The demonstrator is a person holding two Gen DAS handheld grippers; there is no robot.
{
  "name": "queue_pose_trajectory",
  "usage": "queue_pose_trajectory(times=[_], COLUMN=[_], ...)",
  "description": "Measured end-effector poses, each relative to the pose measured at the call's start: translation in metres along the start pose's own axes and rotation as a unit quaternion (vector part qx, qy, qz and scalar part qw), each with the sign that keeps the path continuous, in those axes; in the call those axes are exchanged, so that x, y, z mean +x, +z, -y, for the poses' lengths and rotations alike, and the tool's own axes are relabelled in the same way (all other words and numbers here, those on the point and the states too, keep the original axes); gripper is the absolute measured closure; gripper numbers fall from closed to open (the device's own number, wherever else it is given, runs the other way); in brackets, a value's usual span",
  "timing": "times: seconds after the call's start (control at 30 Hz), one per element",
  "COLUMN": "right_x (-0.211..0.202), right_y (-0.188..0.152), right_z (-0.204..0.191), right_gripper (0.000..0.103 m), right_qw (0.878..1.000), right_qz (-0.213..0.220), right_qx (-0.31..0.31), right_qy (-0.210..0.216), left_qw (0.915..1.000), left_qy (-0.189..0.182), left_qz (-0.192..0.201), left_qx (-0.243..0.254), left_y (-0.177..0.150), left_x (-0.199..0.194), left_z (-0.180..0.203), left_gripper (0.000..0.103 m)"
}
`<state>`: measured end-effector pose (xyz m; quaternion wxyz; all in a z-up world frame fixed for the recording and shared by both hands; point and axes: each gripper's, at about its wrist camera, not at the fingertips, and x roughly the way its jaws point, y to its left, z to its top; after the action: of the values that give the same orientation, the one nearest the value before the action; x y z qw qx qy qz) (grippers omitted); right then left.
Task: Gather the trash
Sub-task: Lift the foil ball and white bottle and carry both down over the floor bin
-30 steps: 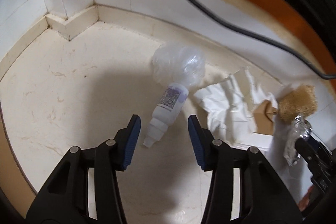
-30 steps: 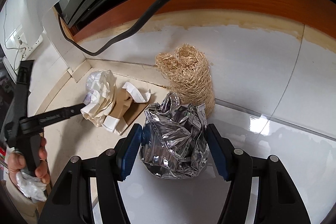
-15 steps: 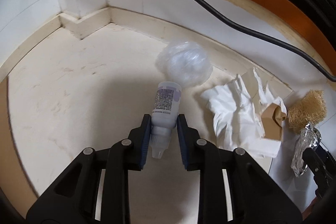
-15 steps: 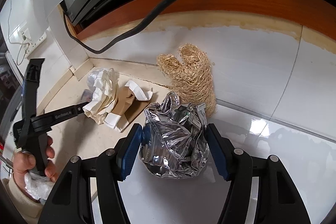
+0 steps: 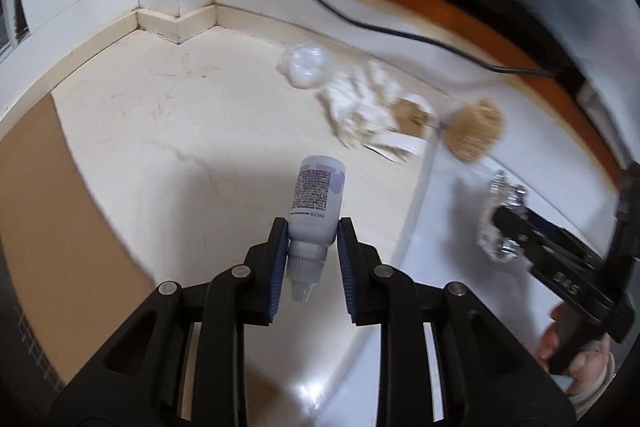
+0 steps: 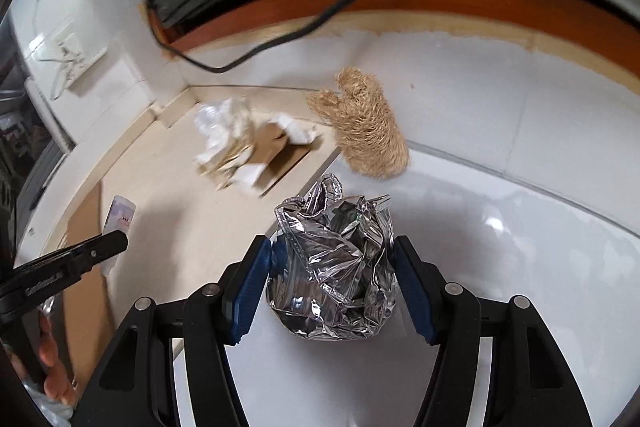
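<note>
Tiled floor corner, litter along the wall.
Left gripper (image 5: 312,259) clamps small bottle (image 5: 316,199) by its neck, may slip; right gripper (image 6: 332,287) hugs crumpled foil (image 6: 336,263).

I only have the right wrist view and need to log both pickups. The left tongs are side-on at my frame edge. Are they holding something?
Observer: Yes. The left tongs are shut on a small white bottle, gripped near its cap end, base pointing away from the camera.
Operator: Does the bottle have a label?
Observer: Yes, a label with purple patches and dark print, too small to read.
Operator: Is any trash hidden from me behind the paper?
Observer: A clear crumpled plastic wad lies beyond the white paper, near the skirting.
Operator: Does the foil show from the left side?
Observer: Yes, the foil is in the right tongs, though that edge of the left view is blurred.
</note>
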<state>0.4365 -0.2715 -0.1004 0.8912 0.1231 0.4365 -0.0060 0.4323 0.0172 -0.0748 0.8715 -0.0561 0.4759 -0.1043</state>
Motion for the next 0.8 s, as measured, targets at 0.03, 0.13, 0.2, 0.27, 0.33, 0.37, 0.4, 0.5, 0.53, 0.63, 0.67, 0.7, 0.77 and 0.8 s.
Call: queue_pose_trajectory(times=[0.03, 0.13, 0.2, 0.27, 0.33, 0.37, 0.4, 0.5, 0.53, 0.63, 0.67, 0.7, 0.77, 0.8], right_x=[-0.01, -0.049, -0.074, -0.098, -0.125, -0.138, -0.151, -0.188, -0.199, -0.228, -0.236, -0.244, -0.258, -0.263], right_y=[-0.004, -0.02, -0.03, -0.042, -0.056, -0.065, -0.073, -0.106, -0.115, -0.153, -0.163, -0.177, -0.202, -0.215], right_z=[-0.003, -0.011, -0.015, -0.021, -0.027, -0.03, -0.033, -0.044, -0.046, -0.056, -0.06, -0.065, -0.075, -0.08], right_gripper=[0.041, 0.041, 0.041, 0.041, 0.041, 0.041, 0.041, 0.041, 0.041, 0.041, 0.041, 0.041, 0.041, 0.041], right_qw=[1.0, 1.0, 0.999, 0.999, 0.998, 0.997, 0.997, 0.995, 0.994, 0.991, 0.99, 0.988, 0.986, 0.985], right_qz=[-0.001, 0.002, 0.006, 0.009, 0.009, 0.011, 0.014, 0.022, 0.023, 0.022, 0.023, 0.026, 0.029, 0.03], right_qx=[0.0, 0.001, 0.0, 0.0, -0.003, -0.009, -0.014, -0.032, -0.035, -0.05, -0.057, -0.068, -0.091, -0.104], right_qy=[0.005, 0.023, 0.035, 0.05, 0.064, 0.072, 0.076, 0.094, 0.1, 0.124, 0.13, 0.135, 0.135, 0.134], left_qw=[1.0, 0.9997, 0.9993, 0.999, 0.9989, 0.9988, 0.9987, 0.9983, 0.9982, 0.9983, 0.9984, 0.9984, 0.9986, 0.9989], left_qy=[-0.006, -0.024, -0.036, -0.045, -0.045, -0.045, -0.046, -0.052, -0.053, -0.055, -0.055, -0.055, -0.053, -0.047], left_qz=[0.0, -0.001, -0.003, 0.002, 0.01, 0.017, 0.021, 0.026, 0.026, 0.02, 0.015, 0.011, 0.005, 0.005], left_qx=[0.0, -0.002, -0.003, 0.002, 0.008, 0.011, 0.01, 0.006, 0.003, -0.001, -0.003, -0.004, -0.006, -0.005], left_y=[-0.007, -0.031, -0.051, -0.073, -0.094, -0.108, -0.12, -0.156, -0.172, -0.206, -0.219, -0.233, -0.257, -0.271], left_x=[-0.013, -0.053, -0.08, -0.108, -0.129, -0.141, -0.151, -0.173, -0.18, -0.188, -0.189, -0.19, -0.192, -0.192], left_z=[0.004, 0.015, 0.025, 0.034, 0.042, 0.045, 0.047, 0.049, 0.049, 0.045, 0.044, 0.042, 0.039, 0.038], left_gripper=[0.081, 0.081, 0.081, 0.081, 0.081, 0.081, 0.081, 0.081, 0.081, 0.081, 0.081, 0.081, 0.081, 0.081])
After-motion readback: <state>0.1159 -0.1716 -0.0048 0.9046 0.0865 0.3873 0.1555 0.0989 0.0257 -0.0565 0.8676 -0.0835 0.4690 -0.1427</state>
